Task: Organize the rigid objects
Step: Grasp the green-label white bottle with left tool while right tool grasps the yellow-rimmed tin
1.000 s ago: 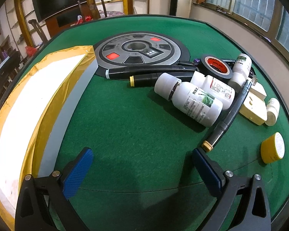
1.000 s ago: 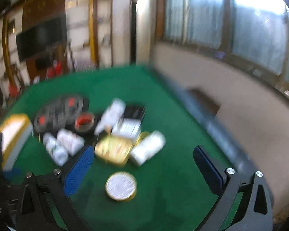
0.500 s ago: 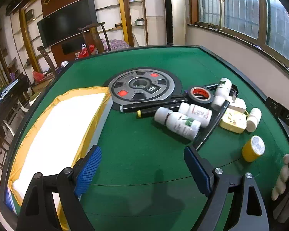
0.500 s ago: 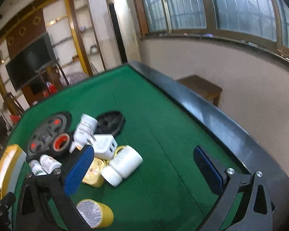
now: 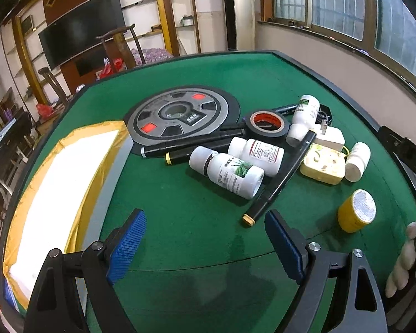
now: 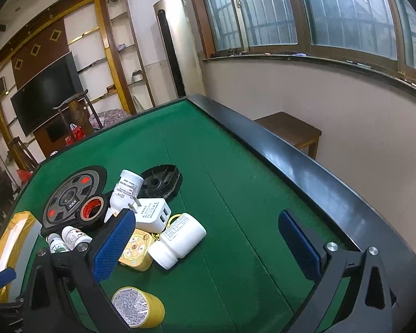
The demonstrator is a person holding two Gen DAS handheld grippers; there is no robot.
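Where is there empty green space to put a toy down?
Bare green felt lies between the yellow tray and the marker, and along the black table rail. It's crowded around the tape roll, bottles and charger.

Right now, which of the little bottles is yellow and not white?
The yellow bottle lying alone on the green table, nearest the right gripper. The white bottles all lie farther back in the pile.

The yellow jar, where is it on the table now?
The yellow jar lies on its side, alone on the green table at the right of the left wrist view, nearer the camera than the white bottle.
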